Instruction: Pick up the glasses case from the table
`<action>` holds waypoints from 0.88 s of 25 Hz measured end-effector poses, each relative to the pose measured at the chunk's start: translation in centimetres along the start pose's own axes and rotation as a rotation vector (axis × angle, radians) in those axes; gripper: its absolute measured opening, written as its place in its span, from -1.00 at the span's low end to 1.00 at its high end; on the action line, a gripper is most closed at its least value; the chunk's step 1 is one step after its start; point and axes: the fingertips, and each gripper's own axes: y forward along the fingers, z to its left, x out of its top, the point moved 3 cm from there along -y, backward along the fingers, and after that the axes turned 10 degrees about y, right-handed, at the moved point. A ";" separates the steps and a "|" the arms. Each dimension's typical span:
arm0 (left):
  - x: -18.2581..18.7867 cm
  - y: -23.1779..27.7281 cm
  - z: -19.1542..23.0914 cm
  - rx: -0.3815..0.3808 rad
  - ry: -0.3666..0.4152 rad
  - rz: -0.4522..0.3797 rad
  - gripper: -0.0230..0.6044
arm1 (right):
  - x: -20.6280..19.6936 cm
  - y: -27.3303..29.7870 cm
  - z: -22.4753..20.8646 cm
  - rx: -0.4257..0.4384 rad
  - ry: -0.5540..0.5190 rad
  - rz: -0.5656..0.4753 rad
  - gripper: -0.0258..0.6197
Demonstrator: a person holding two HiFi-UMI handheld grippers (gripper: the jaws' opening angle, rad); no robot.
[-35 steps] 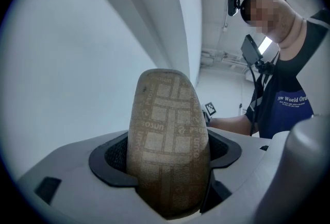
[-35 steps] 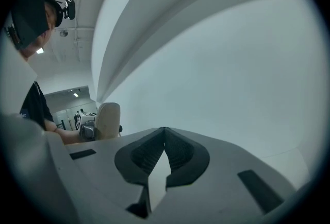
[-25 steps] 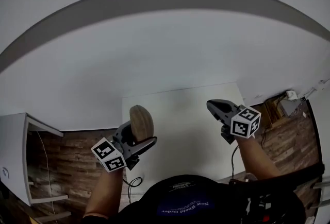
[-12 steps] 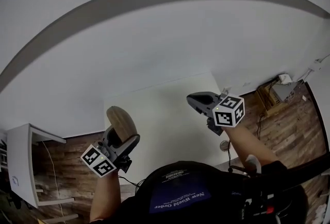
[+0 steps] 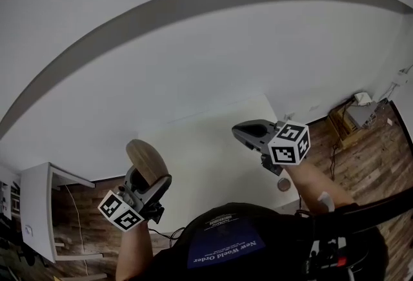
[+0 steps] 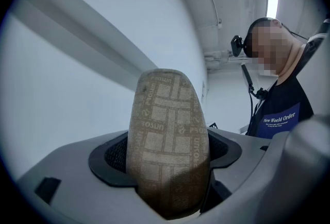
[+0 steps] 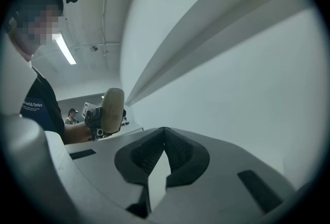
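The glasses case (image 5: 146, 161) is a tan oval case with a woven brick pattern. It stands upright between the jaws of my left gripper (image 5: 147, 173), which is shut on it, held in the air over the left edge of the white table (image 5: 213, 144). The left gripper view shows the case (image 6: 167, 140) filling the gap between both pads. My right gripper (image 5: 248, 132) hovers over the table's right side, its jaws touching at the tips with nothing between them (image 7: 164, 138). In the right gripper view the case (image 7: 112, 109) shows at the left, held in the other gripper.
A white wall with a grey band runs behind the table. A white shelf unit (image 5: 35, 208) stands at the lower left on the wooden floor. Cables and a small box (image 5: 358, 112) lie on the floor at the right.
Both grippers have drifted left and lower in the head view, the left one still carrying the case. The table and floor have shifted as the head turned.
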 end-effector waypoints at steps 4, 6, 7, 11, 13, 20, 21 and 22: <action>2.0 -2.3 1.3 -0.041 0.019 -0.038 0.33 | 1.8 1.1 3.0 -0.023 -0.039 -0.045 -0.92; 2.3 -3.7 1.8 -0.060 0.018 -0.038 0.33 | 1.8 1.7 4.5 -0.042 -0.038 -0.058 -0.92; 2.4 -4.4 2.1 -0.069 0.022 -0.038 0.33 | 1.8 2.3 5.1 -0.050 -0.039 -0.061 -0.92; 2.5 -6.5 4.1 -0.088 0.020 -0.051 0.33 | 1.9 4.9 6.9 -0.060 -0.045 -0.069 -0.92; 2.7 -6.8 4.9 -0.094 0.013 -0.067 0.33 | 2.2 5.7 7.4 -0.061 -0.060 -0.066 -0.92; 2.5 -8.0 5.0 -0.103 0.002 -0.069 0.33 | 2.5 5.8 8.0 -0.086 -0.064 -0.054 -0.92; 2.6 -8.1 5.0 -0.101 0.001 -0.070 0.33 | 2.5 5.8 8.0 -0.085 -0.065 -0.053 -0.92; 2.6 -8.2 5.0 -0.099 0.002 -0.071 0.33 | 2.5 5.8 8.1 -0.082 -0.067 -0.052 -0.92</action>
